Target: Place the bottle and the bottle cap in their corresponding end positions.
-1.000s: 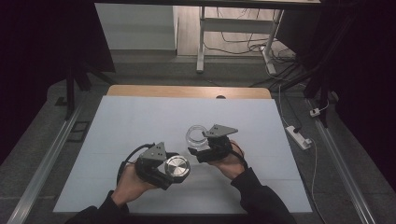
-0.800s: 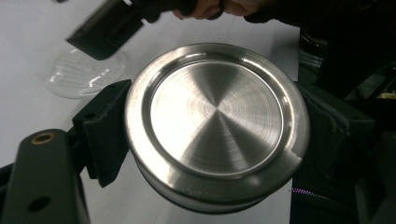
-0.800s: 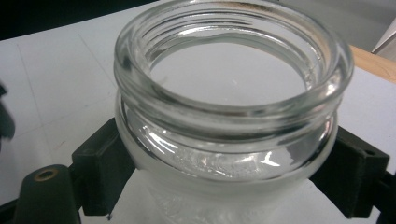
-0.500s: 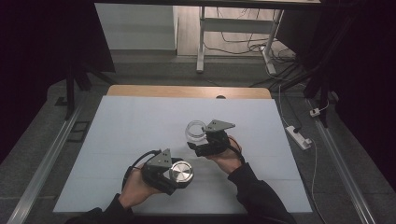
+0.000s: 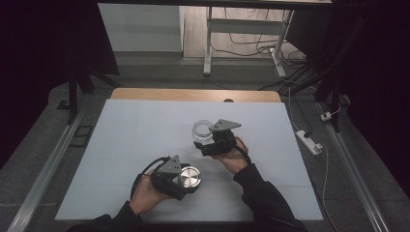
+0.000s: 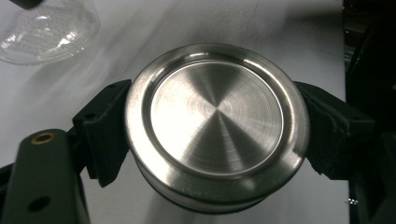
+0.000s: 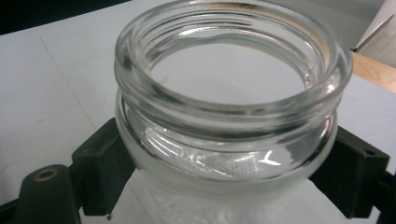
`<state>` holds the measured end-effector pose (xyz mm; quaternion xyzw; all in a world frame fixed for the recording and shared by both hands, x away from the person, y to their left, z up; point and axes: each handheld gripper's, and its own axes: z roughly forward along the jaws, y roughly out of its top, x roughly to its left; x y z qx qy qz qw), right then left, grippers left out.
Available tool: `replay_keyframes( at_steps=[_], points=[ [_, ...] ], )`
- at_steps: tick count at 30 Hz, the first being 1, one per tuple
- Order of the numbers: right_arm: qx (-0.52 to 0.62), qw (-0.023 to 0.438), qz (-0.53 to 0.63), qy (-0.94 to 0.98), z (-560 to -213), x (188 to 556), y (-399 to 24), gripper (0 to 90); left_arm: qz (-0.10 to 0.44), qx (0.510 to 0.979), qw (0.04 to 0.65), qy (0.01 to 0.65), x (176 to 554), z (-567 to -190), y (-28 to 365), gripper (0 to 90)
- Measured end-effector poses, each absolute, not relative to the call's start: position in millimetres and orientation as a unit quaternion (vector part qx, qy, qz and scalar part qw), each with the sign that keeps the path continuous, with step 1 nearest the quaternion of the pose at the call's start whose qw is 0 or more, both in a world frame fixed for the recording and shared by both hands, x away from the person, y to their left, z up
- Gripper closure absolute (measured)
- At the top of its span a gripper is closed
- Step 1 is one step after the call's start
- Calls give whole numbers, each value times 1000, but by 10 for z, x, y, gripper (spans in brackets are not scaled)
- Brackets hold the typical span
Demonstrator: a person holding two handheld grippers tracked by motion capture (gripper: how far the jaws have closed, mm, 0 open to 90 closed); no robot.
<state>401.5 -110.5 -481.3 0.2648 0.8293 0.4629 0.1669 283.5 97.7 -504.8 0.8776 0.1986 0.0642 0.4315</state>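
jar [image 7: 229,116] clamped in right tongs [image 5: 209,144] — lid [image 6: 217,123] gripped by left tongs [image 5: 186,182].

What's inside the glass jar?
Nothing that can be seen. The glass jar, held by the right gripper, is open and looks empty through its mouth. Its very bottom is hidden below the frame. Its metal lid is in the left gripper.

Base of the glass jar [image 7: 229,116] cut off by the right gripper view's lower edge.
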Motion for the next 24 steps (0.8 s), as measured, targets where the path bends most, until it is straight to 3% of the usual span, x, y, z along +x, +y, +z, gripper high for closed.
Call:
replay_keyframes(
  at_steps=[24],
  points=[
    [270,167,453,833,-5014,4247,-877,148,67,886,407,211,3021,-5292,827,186]
  ],
)
